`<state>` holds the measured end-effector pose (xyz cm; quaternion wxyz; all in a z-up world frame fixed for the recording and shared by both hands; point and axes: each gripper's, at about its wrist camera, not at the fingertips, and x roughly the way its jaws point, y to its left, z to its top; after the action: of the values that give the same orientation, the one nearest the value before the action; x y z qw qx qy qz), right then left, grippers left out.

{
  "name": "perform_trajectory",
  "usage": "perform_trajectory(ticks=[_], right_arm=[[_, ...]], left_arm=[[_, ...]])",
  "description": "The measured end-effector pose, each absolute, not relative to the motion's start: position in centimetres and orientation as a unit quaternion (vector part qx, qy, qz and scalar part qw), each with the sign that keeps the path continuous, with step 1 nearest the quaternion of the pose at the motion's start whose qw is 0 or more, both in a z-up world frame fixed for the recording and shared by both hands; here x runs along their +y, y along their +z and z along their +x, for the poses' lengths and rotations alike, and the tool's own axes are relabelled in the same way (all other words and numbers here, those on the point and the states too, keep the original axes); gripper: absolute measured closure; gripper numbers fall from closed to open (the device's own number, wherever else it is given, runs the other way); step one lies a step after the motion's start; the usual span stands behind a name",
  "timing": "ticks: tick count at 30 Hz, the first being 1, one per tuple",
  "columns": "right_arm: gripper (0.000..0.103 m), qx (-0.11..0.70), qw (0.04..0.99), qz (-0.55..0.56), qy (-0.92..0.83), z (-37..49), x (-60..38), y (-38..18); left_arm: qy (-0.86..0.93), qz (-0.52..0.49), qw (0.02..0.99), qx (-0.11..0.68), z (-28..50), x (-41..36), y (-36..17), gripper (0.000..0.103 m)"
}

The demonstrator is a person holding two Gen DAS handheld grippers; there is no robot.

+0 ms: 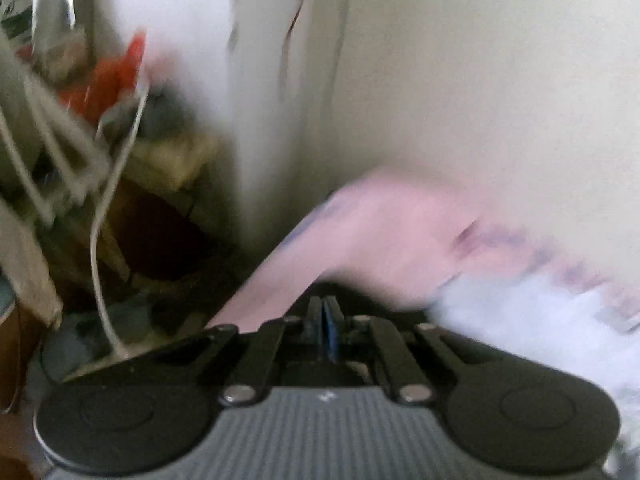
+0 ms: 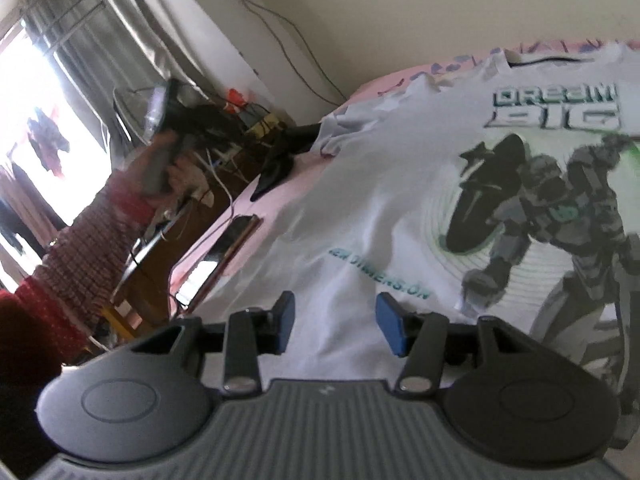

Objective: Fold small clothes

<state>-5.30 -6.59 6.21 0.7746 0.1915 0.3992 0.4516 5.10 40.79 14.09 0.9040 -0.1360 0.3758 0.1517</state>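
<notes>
White T-shirt point(image 2: 372, 200) lies flat on the pink bedsheet point(image 2: 256, 208), spreading toward two o'clock. Right gripper point(image 2: 335, 322) hovers over its hem, jaws apart. Left gripper point(image 1: 323, 314) at nine o'clock, jaws pressed together, blurry.

Left gripper point(image 1: 323, 316) with jaws pressed together, raised. Right gripper point(image 2: 334, 322) held low, jaws spread wide apart.
</notes>
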Motion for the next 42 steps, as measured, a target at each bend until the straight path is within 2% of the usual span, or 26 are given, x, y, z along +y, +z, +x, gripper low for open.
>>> perform_trajectory(ticks=[4,7,8,9,10,12,16,22,25,27,29,32,35,39,42], right_arm=[[0.053,0.388,0.767,0.228,0.457,-5.2,-7.8,6.2],[0.053,0.378,0.760,0.249,0.466,-5.3,-8.5,6.1],[0.053,0.374,0.759,0.252,0.469,-5.4,-8.8,6.2],[0.052,0.370,0.760,0.253,0.471,-5.5,-8.9,6.2],[0.051,0.368,0.760,0.253,0.472,-5.6,-8.8,6.4],[0.049,0.366,0.757,0.254,0.478,-5.7,-8.7,6.4],[0.048,0.373,0.745,0.261,0.488,-5.1,-9.0,5.9],[0.045,0.384,0.734,0.289,0.480,-4.3,-9.3,5.3],[0.045,0.389,0.729,0.301,0.477,-4.1,-9.3,5.1],[0.045,0.390,0.728,0.304,0.475,-4.0,-9.3,5.0],[0.045,0.390,0.727,0.305,0.476,-3.9,-9.4,5.0],[0.045,0.388,0.729,0.304,0.475,-3.9,-9.5,5.0],[0.044,0.386,0.730,0.301,0.476,-3.9,-9.6,5.1],[0.044,0.382,0.734,0.298,0.476,-4.2,-9.7,5.2],[0.044,0.378,0.738,0.296,0.475,-4.3,-9.7,5.4]], left_arm=[[0.089,-0.093,0.941,0.312,4.7,34.8,22.5,0.100],[0.113,-0.024,0.946,0.301,6.0,31.1,25.0,0.088],[0.122,-0.014,0.944,0.308,6.6,30.9,24.8,0.069],[0.132,-0.008,0.941,0.313,7.0,31.0,24.3,0.045],[0.150,-0.002,0.937,0.316,7.3,31.4,23.3,0.037],[0.181,-0.004,0.928,0.326,7.5,33.0,21.0,0.032],[0.195,-0.047,0.899,0.390,7.1,37.4,15.1,0.034],[0.198,-0.074,0.880,0.425,6.1,41.4,10.0,0.045],[0.189,-0.070,0.874,0.442,6.3,40.5,8.5,0.058],[0.177,-0.075,0.871,0.452,6.1,40.4,7.5,0.075],[0.173,-0.080,0.868,0.458,6.6,41.3,6.4,0.083],[0.171,-0.090,0.870,0.453,6.7,41.3,6.6,0.091],[0.165,-0.104,0.884,0.425,6.4,41.2,8.5,0.092],[0.143,-0.118,0.904,0.385,5.9,39.0,13.5,0.092],[0.081,-0.109,0.925,0.355,6.1,34.5,18.0,0.092]])
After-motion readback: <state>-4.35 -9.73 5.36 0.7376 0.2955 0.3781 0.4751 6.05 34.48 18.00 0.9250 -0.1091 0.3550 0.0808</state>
